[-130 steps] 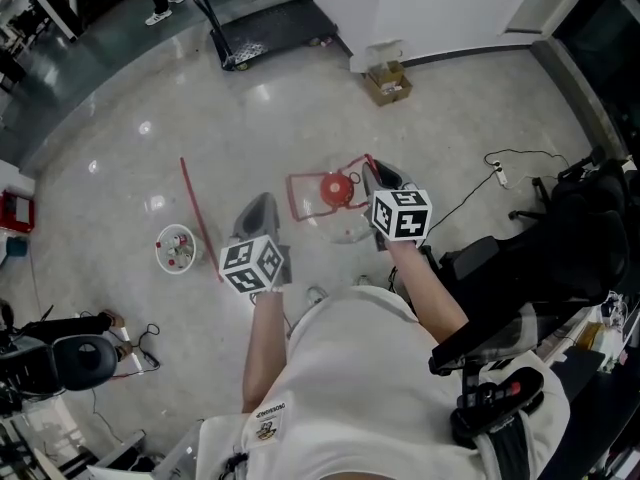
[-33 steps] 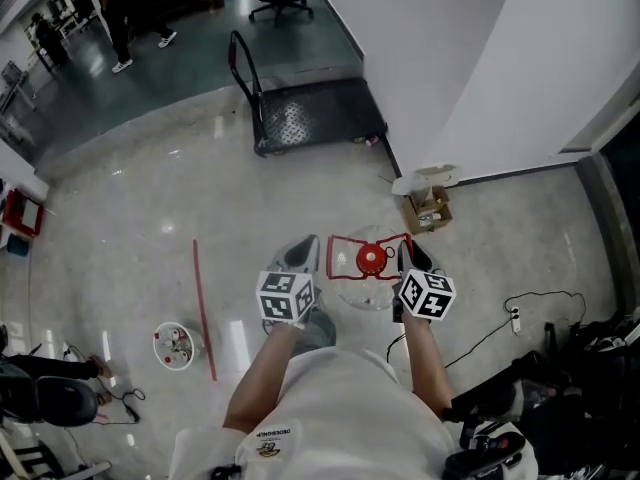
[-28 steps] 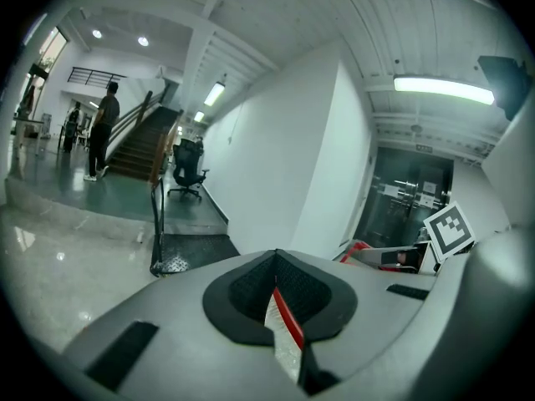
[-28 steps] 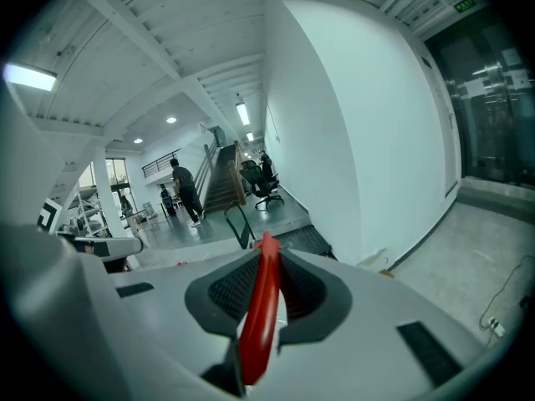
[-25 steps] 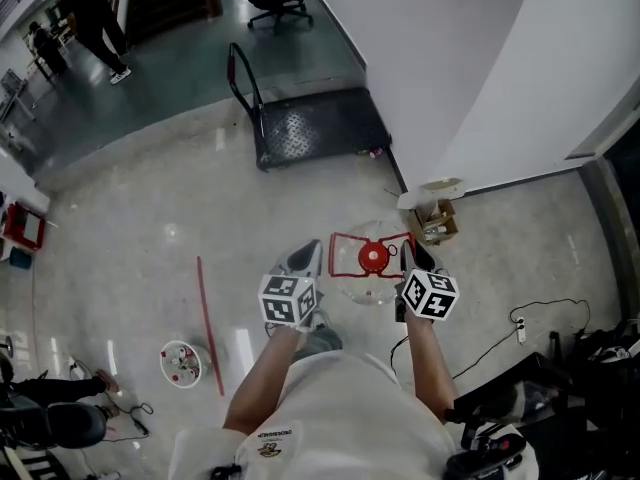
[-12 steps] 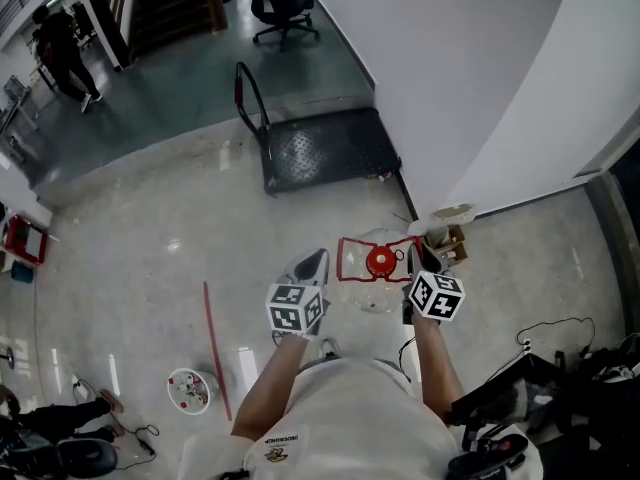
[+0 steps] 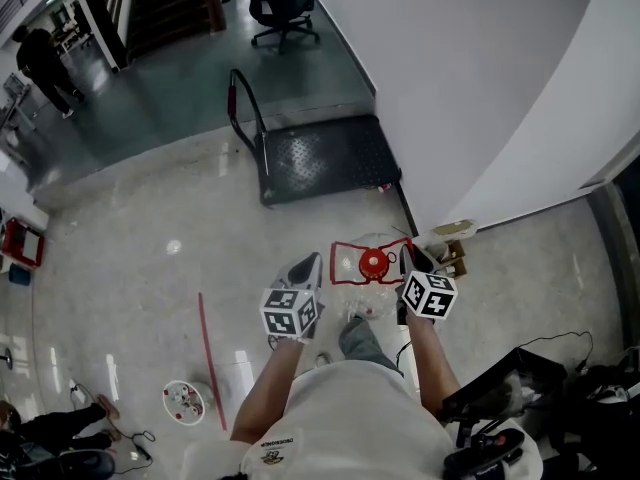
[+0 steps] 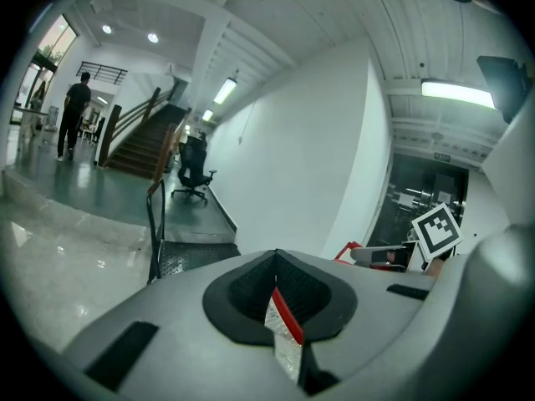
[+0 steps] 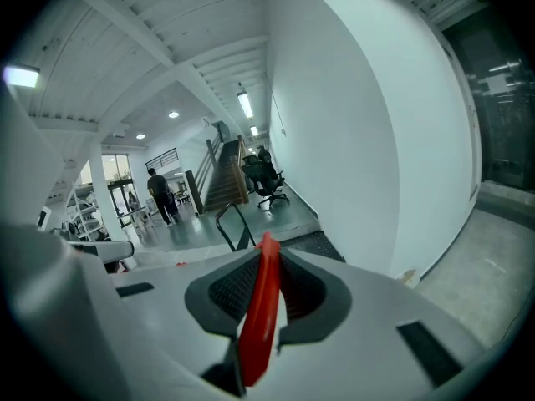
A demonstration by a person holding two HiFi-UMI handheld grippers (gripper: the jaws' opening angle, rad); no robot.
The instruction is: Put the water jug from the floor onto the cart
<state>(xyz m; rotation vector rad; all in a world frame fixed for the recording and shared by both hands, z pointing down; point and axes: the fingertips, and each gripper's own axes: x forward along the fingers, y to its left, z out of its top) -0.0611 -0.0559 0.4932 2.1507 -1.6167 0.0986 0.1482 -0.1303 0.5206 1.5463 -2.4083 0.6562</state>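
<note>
Left gripper [image 7: 303, 268]: its jaws were clamped on the left bar of the red handle frame [image 7: 345, 245], at the jug's 9 o'clock.
Cart [image 7: 320, 156]: its dark deck was seen at the jug's 12 o'clock, well apart.
Water jug [image 7: 365, 293]: it was held up between both grippers, cap upward, not yet on the cart.
Right gripper [image 7: 415, 260]: its jaws were pinched on the frame's right bar, at 3 o'clock.
Technique: both grips should be kept level and equally firm. The deck's middle should be aimed for, and nothing released until the base is seated.
</note>
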